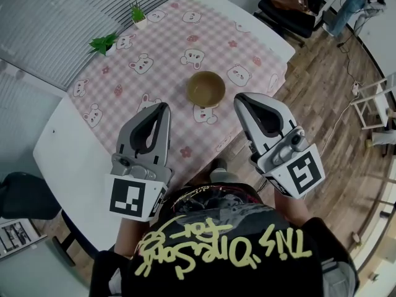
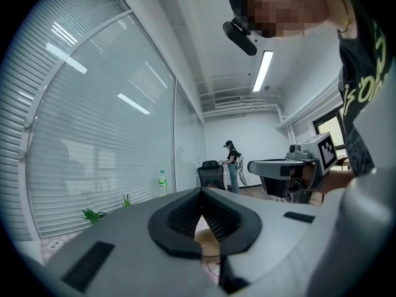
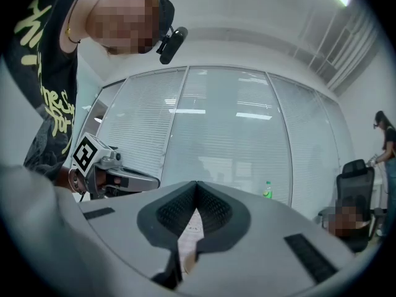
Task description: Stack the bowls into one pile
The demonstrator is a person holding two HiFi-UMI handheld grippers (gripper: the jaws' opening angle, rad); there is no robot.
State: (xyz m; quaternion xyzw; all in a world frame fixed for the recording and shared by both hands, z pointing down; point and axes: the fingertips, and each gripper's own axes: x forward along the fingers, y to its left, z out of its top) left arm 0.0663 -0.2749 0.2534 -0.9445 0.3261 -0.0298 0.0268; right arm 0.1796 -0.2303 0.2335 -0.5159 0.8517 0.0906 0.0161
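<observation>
Sitting on the pink checked tablecloth (image 1: 154,60) printed with cartoon bears, the brown bowl (image 1: 206,89) is toward the bench's (image 1: 68,159) near edge. The left gripper (image 1: 163,106) and right gripper (image 1: 237,99) hover either side of it, just short of it. Each has its fingers (image 1: 162,129) pressed together on nothing. Yellow graffiti lettering on the person's black shirt (image 1: 229,246) starts "This"; the rest is unreadable.

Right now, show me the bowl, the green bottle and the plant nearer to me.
bowl (image 1: 206,89): head view, the middle of its inside.
green bottle (image 2: 162,182): left gripper view, its body.
nearer plant (image 1: 103,42): head view, its leaves.
</observation>
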